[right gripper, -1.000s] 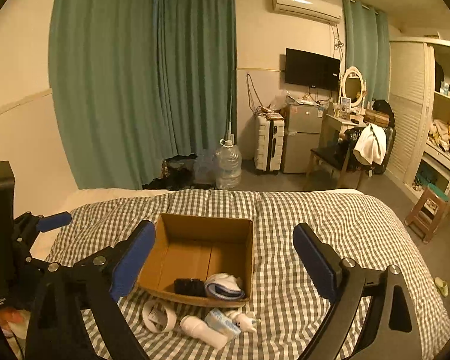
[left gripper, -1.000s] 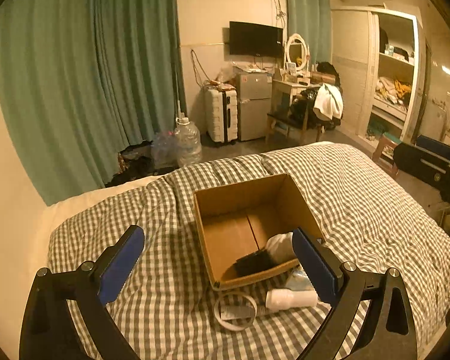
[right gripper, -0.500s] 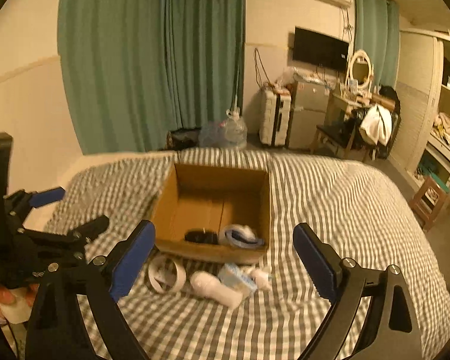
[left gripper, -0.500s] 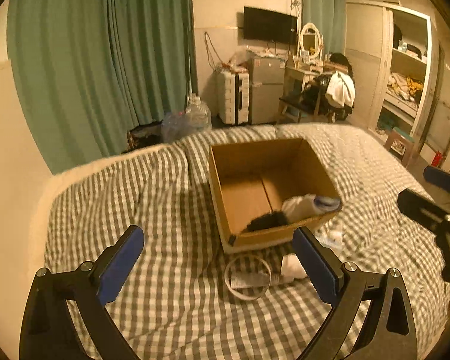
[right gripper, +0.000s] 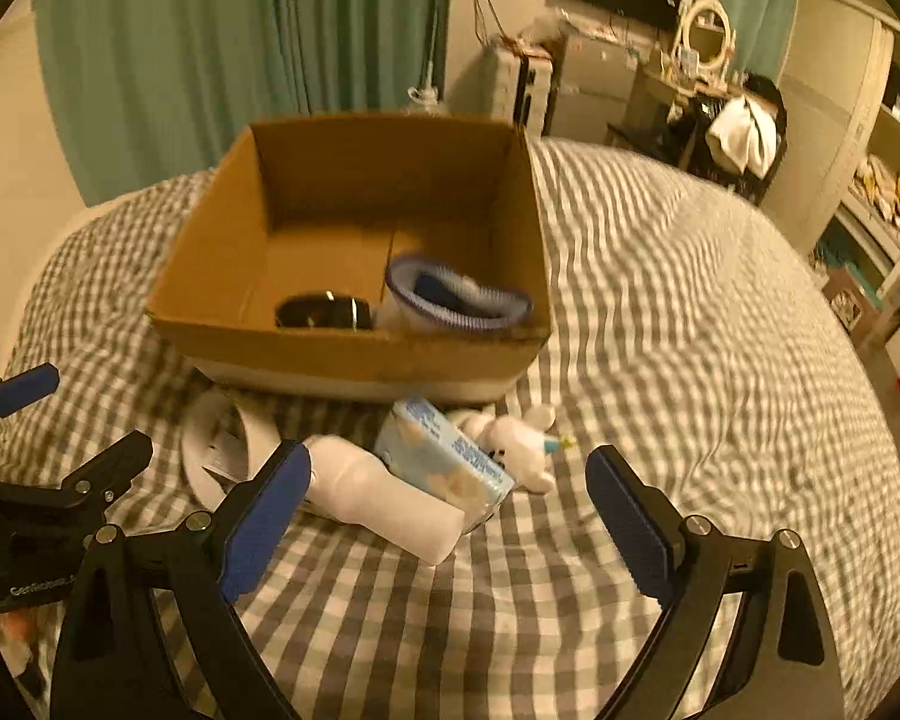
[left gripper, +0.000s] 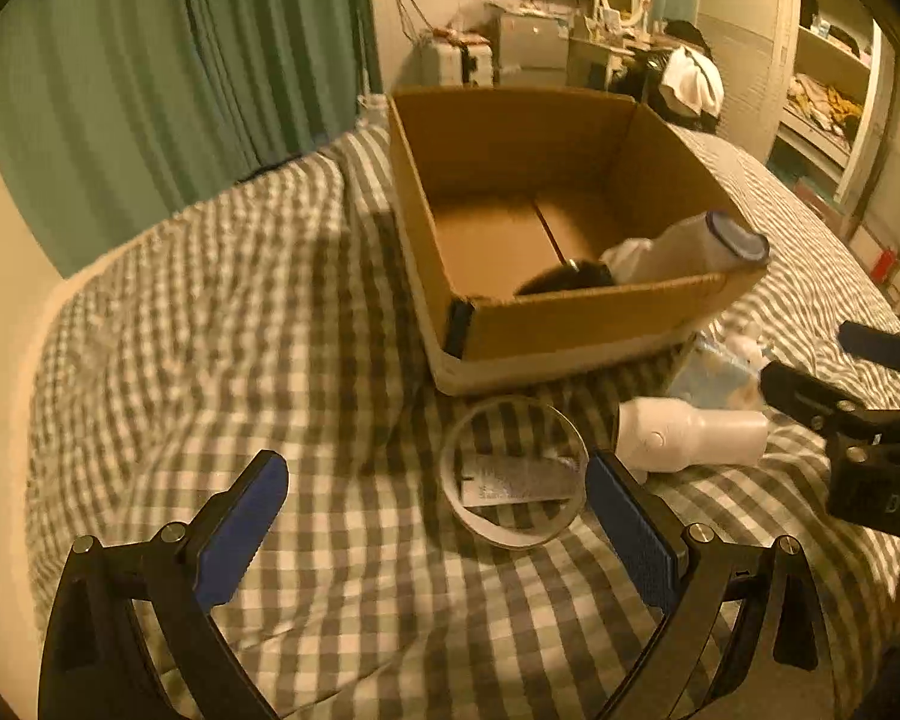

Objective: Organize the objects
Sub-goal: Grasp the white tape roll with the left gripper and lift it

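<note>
Sitting on a bed (right gripper: 660, 312) covered in a grey-and-white checked duvet is an open cardboard box (right gripper: 354, 354), and both tools are hovering over the loose things lying just in front of it. The left tool (left gripper: 438, 522) is hanging with its blue-padded jaws spread wide and nothing between them, its right pad just beside a roll of white tape (left gripper: 513, 471) that is lying flat on the duvet. The right tool (right gripper: 447, 519) is likewise gaping open and gripping nothing; a white bottle (right gripper: 384, 498) is lying on its side between its pads without touching them, its left end close to the left pad. Leaning against that bottle is a pale blue packet (right gripper: 444, 462), and just beside the packet a small white plush toy (right gripper: 519, 438) is lying on the duvet. Inside the box, at its near wall, a black glossy object (right gripper: 324, 312) is lying next to a white sock with a blue-trimmed cuff (right gripper: 456, 294). Beyond the bed, green curtains (right gripper: 222, 48) are hanging along the far wall, and a suitcase (right gripper: 519, 90) is standing near a cluttered dressing table (right gripper: 690, 84).
</note>
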